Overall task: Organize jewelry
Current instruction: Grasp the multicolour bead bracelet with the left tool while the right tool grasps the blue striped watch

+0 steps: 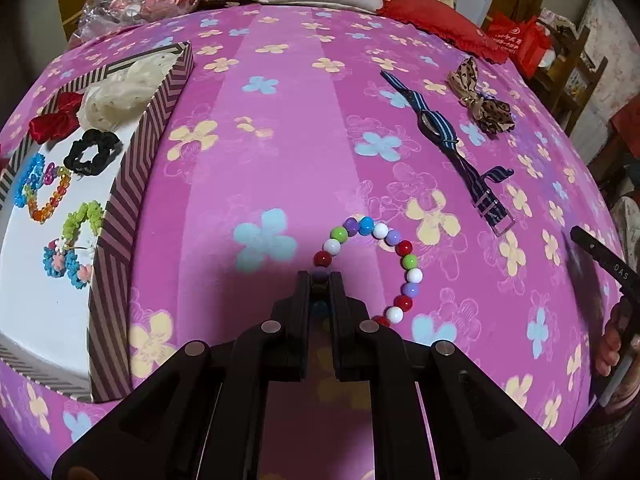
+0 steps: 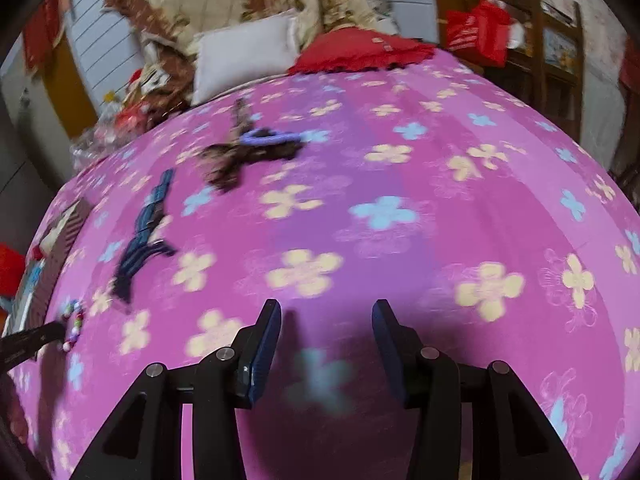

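The left tool [image 1: 320, 280] is clamped tight on the bead bracelet [image 1: 376, 264], which lies on the pink flowered bedspread [image 1: 280, 140]; its two black pads hide the beads between them, so only a dim purple one at the tips and a bluish one deeper in the gap show, and the string's near end slips out of sight behind the tool's body. To the left sits a striped box [image 1: 120, 200], cut off by the frame edge, holding a black scrunchie [image 1: 93, 152], a red bow [image 1: 56, 120], a cream fabric piece [image 1: 128, 88] and several bright bead rings too small to sort apart. Farther off on the bed lie a blue striped watch strap [image 1: 448, 132] and a leopard-print bow [image 1: 480, 100]. The right tool [image 2: 326, 320] hangs over bare bedspread with its blue-padded jaws apart and nothing between them. Its view is smeared by blur: the strap and bow are dark streaks, a lilac loop beside the bow cannot be identified, and the bracelet is a speck at the left edge.
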Available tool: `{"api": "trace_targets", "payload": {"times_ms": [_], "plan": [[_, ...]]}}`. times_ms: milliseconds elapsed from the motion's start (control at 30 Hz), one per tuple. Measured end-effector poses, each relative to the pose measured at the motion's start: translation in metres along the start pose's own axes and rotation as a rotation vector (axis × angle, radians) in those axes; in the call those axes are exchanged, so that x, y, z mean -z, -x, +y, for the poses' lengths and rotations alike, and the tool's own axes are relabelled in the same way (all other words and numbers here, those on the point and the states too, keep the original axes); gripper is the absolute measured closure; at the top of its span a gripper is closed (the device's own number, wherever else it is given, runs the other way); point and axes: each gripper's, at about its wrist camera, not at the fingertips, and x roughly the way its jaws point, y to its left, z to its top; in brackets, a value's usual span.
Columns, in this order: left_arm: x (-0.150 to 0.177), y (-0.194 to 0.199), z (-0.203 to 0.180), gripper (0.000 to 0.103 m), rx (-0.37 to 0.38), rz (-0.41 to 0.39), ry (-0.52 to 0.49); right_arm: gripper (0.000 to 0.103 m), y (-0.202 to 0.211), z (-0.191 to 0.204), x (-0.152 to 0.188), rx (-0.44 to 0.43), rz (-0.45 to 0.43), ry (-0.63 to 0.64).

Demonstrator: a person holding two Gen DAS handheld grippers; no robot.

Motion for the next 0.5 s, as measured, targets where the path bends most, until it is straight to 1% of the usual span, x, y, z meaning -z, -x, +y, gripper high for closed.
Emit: {"api": "trace_targets", "payload": {"times_ms": [133,200,233,267,300,333,400,467,500], "plan": [[0.003,0.001,0.008,0.096,0.046,-0.03,-0.016,0.057,0.01,0.05,-0.018,-0.039,0.009,0.091],[0.005,0.002,0.015,0.096,0.093,-0.049,-0.004,0.055,0.006,0.079,-0.031,-0.062,0.026,0.135],[0.006,0.002,0.018,0.096,0.115,-0.054,0.006,0.049,0.001,0.096,-0.038,-0.069,0.039,0.158],[0.007,0.002,0.023,0.095,0.146,-0.058,0.021,0.044,-0.007,0.114,-0.047,-0.062,0.048,0.181],[0.006,0.002,0.026,0.095,0.164,-0.055,0.03,0.042,-0.013,0.125,-0.052,-0.052,0.049,0.195],[0.005,0.001,0.029,0.095,0.188,-0.045,0.041,0.04,-0.022,0.141,-0.059,-0.035,0.051,0.219],[0.003,0.0,0.031,0.095,0.216,-0.026,0.038,0.04,-0.041,0.164,-0.07,0.008,0.063,0.26],[0.0,-0.001,0.034,0.089,0.268,-0.011,0.045,0.04,-0.064,0.183,-0.079,0.045,0.09,0.296],[-0.001,-0.001,0.035,0.082,0.301,-0.005,0.055,0.04,-0.075,0.191,-0.081,0.064,0.104,0.311]]}}
